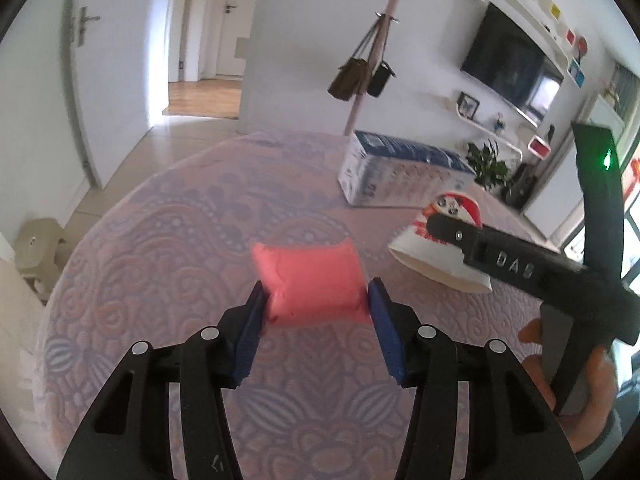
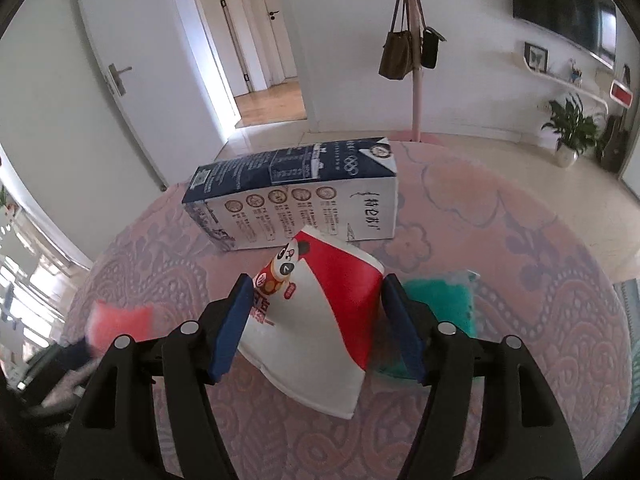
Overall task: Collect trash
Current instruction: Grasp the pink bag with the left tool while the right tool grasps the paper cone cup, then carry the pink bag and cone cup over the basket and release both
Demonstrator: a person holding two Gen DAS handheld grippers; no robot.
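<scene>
**Both claws gripping trash on the surface**

Landmark: the carton (image 2: 296, 192), a blue-and-white box lying on its side on the far part of the patterned pink surface (image 2: 520, 240). Carton looks closed; contents not visible.

- Left claw (image 1: 316, 300): blue pads against both sides of the pink pouch (image 1: 310, 284), pinching it. Pouch is sealed and puffed, sits well in front of the carton, toward the left end of it as the right wrist view shows. It looks to be on or just above the surface; can't tell which.
- Right claw (image 2: 316, 320): pads pressed on both sides of the cup (image 2: 320, 320), a paper cup in red and white with a panda print. Cup is squashed flat-ish and tilted, base end toward the carton, open mouth toward the camera. Inside of the cup not visible from either view. It sits just in front of the carton, base close to the carton's side; touching or not, can't tell.
- Green pouch (image 2: 440, 304): lies on the surface right of the cup, partly hidden behind the right claw's finger, in front of the carton's right end.
- In the left wrist view the right claw's body crosses in from the right over the cup (image 1: 436, 252), with the holder's hand (image 1: 576, 392) behind it.
</scene>
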